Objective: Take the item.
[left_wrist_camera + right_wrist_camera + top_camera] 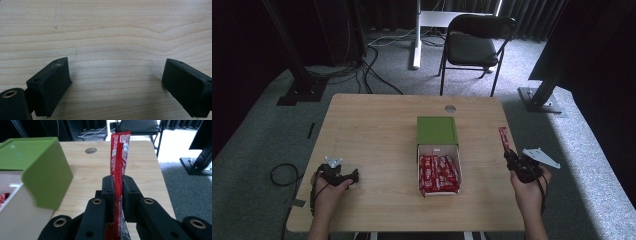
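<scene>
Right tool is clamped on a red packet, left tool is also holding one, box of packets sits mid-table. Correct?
Not quite. The left tool holds nothing: the left gripper view shows its jaws wide apart over bare table. The rest stands: the right tool is clamped on a red packet, and the box of packets sits mid-table.

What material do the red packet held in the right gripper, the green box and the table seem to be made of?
Red packet: thin glossy plastic film, judging by its sheen and printed surface.
Green box: probably matte card or painted board; flat colour, soft rounded edge, pale drawer pulled out below. Uncertain.
Table: light wood or wood-look laminate; clear grain lines, smooth, slightly satin finish.
</scene>
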Motion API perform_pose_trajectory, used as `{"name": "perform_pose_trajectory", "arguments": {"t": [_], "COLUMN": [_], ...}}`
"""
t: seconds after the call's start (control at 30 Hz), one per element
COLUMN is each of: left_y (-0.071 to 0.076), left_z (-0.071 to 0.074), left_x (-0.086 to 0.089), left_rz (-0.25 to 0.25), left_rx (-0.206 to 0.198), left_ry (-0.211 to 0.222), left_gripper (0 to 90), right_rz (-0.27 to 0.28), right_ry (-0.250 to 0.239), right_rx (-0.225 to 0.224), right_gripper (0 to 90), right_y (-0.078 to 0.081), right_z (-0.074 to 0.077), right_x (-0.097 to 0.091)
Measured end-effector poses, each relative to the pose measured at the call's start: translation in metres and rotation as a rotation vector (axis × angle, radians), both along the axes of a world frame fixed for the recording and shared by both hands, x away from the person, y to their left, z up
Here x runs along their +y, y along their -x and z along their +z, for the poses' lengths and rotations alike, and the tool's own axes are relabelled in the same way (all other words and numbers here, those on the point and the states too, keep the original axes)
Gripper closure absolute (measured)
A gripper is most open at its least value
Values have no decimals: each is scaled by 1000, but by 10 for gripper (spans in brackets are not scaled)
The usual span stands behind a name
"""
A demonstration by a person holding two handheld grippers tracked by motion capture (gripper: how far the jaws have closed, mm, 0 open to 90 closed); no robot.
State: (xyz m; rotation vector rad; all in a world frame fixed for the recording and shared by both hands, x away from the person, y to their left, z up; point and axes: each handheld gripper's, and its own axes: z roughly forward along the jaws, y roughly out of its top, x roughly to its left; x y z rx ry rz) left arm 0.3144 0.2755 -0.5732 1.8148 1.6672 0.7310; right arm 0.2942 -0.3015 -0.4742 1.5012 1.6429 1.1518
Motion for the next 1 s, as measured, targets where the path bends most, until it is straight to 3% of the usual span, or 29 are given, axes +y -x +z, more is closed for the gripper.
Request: {"name": "perform_pose_trajectory", "arguments": {"t": [0.53, 1.0], "left_y": [0, 0], "left_z": [0, 0], "left_x": [0, 0], "left_rz": [-3, -3], "left_rx": [1, 1], "left_ry": [-3, -3], "left_gripper": [90, 90], "right_rz": [-69, -100], "right_ry": [-2, -19], "right_rx": [51, 133], "right_gripper": [817, 817], "right_y": [-4, -9], "right_z": [-32, -60], "right_x": [-21, -34]}}
